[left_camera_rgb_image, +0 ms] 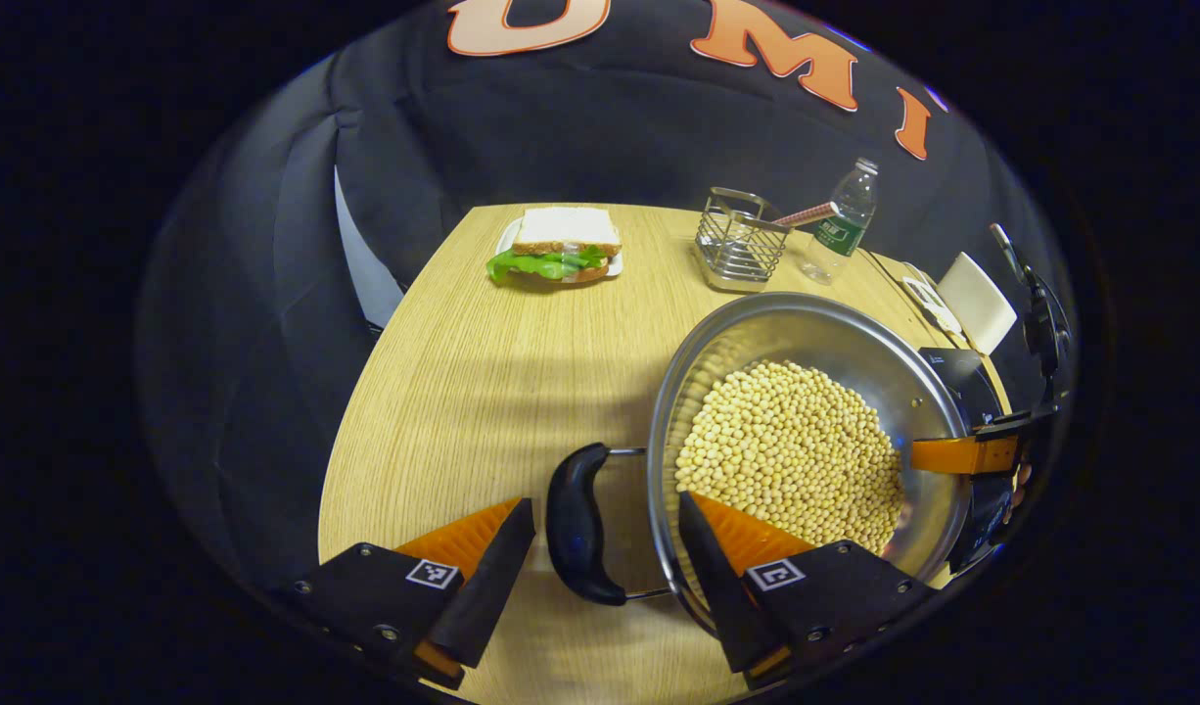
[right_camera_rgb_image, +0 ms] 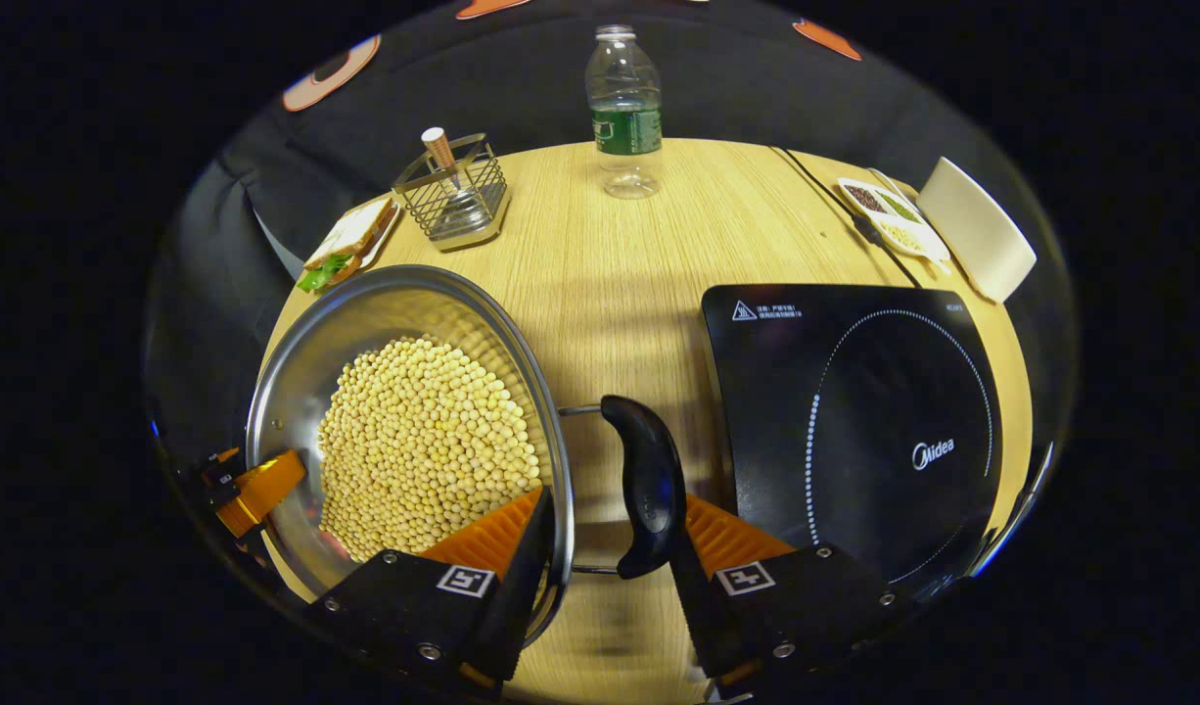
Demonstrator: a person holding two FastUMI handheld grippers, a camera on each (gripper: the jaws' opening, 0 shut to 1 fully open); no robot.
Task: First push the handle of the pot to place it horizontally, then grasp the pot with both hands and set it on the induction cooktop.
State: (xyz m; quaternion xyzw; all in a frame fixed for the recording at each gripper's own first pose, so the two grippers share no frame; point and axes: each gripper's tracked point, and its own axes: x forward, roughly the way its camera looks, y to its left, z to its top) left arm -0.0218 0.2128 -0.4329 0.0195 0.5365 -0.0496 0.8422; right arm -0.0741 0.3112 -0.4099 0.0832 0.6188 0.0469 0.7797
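A steel pot [left_camera_rgb_image: 815,338] full of soybeans sits on the wooden table [left_camera_rgb_image: 483,372]. Its black side handle [left_camera_rgb_image: 576,534] lies between the fingers of my left gripper [left_camera_rgb_image: 605,504], which is open; the right-hand finger reaches over the pot's rim. In the right gripper view the pot [right_camera_rgb_image: 365,313] is at the left, beside the black induction cooktop [right_camera_rgb_image: 854,431]. The pot's other black handle [right_camera_rgb_image: 644,490] stands between the fingers of my right gripper [right_camera_rgb_image: 610,499], also open, its left-hand finger over the rim. The opposite gripper's orange finger [left_camera_rgb_image: 962,455] shows at the pot's far rim.
At the table's back are a sandwich on a plate [left_camera_rgb_image: 561,245], a wire holder [right_camera_rgb_image: 455,196] with a stick in it, and a water bottle [right_camera_rgb_image: 624,113]. A small dish [right_camera_rgb_image: 889,215], a white card [right_camera_rgb_image: 977,240] and a cable [right_camera_rgb_image: 835,201] lie behind the cooktop.
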